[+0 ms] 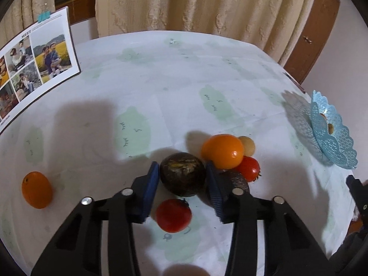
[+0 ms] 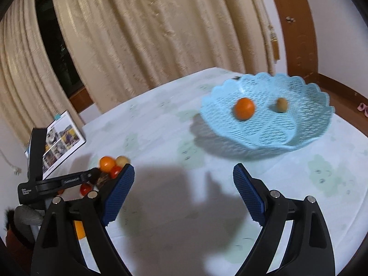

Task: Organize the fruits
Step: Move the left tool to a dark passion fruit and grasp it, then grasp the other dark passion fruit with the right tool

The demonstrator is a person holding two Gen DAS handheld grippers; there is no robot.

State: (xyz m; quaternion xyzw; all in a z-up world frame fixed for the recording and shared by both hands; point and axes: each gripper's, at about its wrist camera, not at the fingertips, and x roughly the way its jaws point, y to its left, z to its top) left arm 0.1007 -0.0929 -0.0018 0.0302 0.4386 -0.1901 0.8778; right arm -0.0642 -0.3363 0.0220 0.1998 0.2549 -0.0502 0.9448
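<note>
In the left wrist view my left gripper has its blue pads on both sides of a dark brown round fruit on the table; contact is unclear. Around it lie an orange, a tan small fruit, two red tomatoes, another dark fruit and a lone orange at left. My right gripper is open and empty above the tablecloth. The blue lace basket holds an orange and a tan fruit.
A photo calendar stands at the table's far left. Beige curtains hang behind the table. The basket sits near the table's right edge. The left gripper's body shows at the left of the right wrist view.
</note>
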